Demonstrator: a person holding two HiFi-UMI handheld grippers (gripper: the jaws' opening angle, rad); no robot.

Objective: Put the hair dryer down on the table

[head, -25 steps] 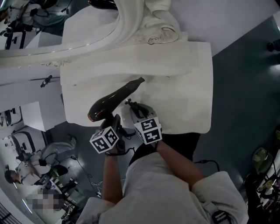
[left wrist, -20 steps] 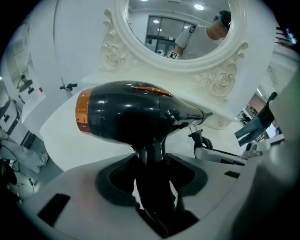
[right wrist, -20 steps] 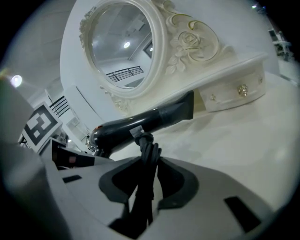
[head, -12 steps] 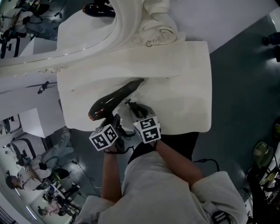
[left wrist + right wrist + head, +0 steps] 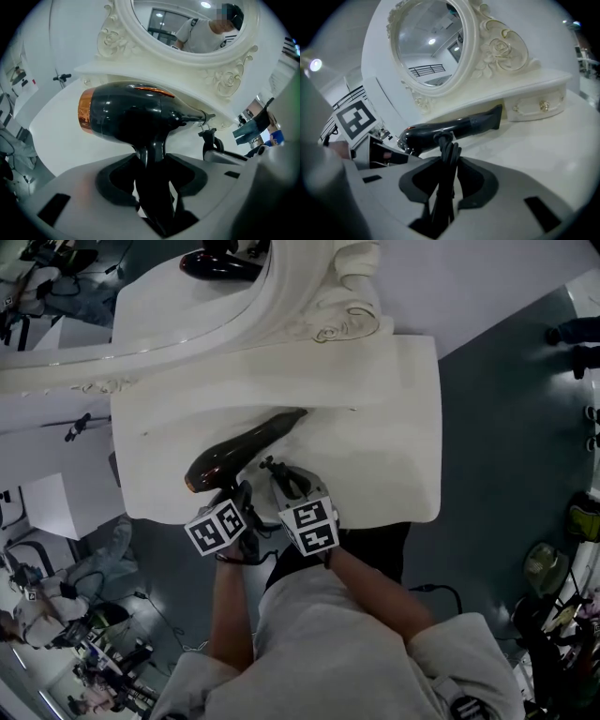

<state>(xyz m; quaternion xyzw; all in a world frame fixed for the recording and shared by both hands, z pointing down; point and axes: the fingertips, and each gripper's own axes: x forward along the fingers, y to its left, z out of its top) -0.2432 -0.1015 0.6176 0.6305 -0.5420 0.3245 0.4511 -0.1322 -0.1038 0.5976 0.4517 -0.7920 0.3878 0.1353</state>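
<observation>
My left hand-held gripper (image 5: 152, 183) clamps the handle of the hair dryer (image 5: 246, 446), barrel crosswise just ahead, nozzle toward the mirror (image 5: 292, 292), close over the desk (image 5: 384, 427); my right hand-held gripper (image 5: 447, 183) pinches its cord (image 5: 446, 145).

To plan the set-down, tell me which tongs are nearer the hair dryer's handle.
Left. The left tongs clamp the hair dryer by its handle; the right tongs hold the black cord bundle beside it.
</observation>
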